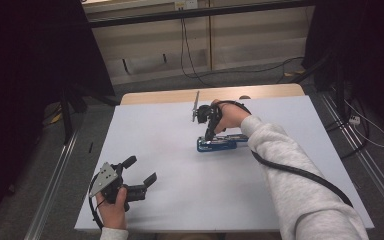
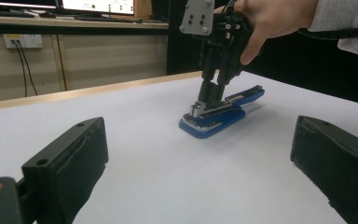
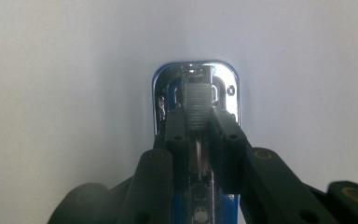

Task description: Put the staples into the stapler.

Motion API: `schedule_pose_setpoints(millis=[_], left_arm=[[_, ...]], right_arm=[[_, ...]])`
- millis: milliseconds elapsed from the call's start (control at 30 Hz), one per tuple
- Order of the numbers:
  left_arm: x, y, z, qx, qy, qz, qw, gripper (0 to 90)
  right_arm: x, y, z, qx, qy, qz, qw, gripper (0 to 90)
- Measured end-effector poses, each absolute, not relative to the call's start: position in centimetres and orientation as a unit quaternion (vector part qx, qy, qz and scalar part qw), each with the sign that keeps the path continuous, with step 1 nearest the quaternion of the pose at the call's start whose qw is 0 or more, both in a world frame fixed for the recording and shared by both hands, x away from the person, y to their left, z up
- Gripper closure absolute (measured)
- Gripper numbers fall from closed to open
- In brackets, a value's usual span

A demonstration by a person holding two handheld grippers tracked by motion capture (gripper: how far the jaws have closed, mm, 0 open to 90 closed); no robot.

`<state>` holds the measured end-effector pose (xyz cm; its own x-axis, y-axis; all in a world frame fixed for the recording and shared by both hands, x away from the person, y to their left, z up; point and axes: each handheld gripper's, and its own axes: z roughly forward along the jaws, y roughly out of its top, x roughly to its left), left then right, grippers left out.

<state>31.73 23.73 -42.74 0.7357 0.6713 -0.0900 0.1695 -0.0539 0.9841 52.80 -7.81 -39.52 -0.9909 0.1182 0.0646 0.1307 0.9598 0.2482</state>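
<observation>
Blue stapler [image 2: 220,113] with chrome rail between matte black hand-held gripper [image 3: 196,123] jaws

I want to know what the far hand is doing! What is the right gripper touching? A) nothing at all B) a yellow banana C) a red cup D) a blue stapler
D: the right gripper comes down from above with its fingers closed around the metal middle part of the blue stapler, which lies on the white table.
</observation>
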Motion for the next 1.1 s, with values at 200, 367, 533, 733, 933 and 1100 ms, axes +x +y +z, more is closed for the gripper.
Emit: schedule_pose_setpoints(millis=[200, 367, 533, 733, 933, 1100], left_arm=[[31.8, 23.8, -42.7, 0.698, 0.3, 0.208, 0.616, 3.9], [31.8, 23.7, -42.8, 0.695, 0.303, 0.206, 0.618, 3.9], [31.9, 23.7, -42.8, 0.698, 0.301, 0.208, 0.615, 4.0], [31.9, 23.7, -42.8, 0.701, 0.301, 0.205, 0.613, 4.0], [32.0, 23.4, -42.9, 0.702, 0.306, 0.197, 0.612, 3.9], [32.2, 23.2, -43.0, 0.704, 0.303, 0.195, 0.612, 3.8]], right_arm=[[52.8, -7.7, -39.5, -0.066, -0.989, -0.128, 0.025, 78.4], [52.8, -7.7, -39.5, -0.069, -0.988, -0.133, 0.024, 76.9], [52.7, -7.7, -39.4, -0.082, -0.986, -0.143, 0.016, 69.6], [52.3, -8.5, -38.8, -0.101, -0.981, -0.167, 0.009, 59.6], [51.6, -10.2, -38.0, -0.135, -0.969, -0.209, 0.003, 47.6], [51.0, -12.1, -38.0, -0.174, -0.958, -0.227, -0.007, 36.0]])
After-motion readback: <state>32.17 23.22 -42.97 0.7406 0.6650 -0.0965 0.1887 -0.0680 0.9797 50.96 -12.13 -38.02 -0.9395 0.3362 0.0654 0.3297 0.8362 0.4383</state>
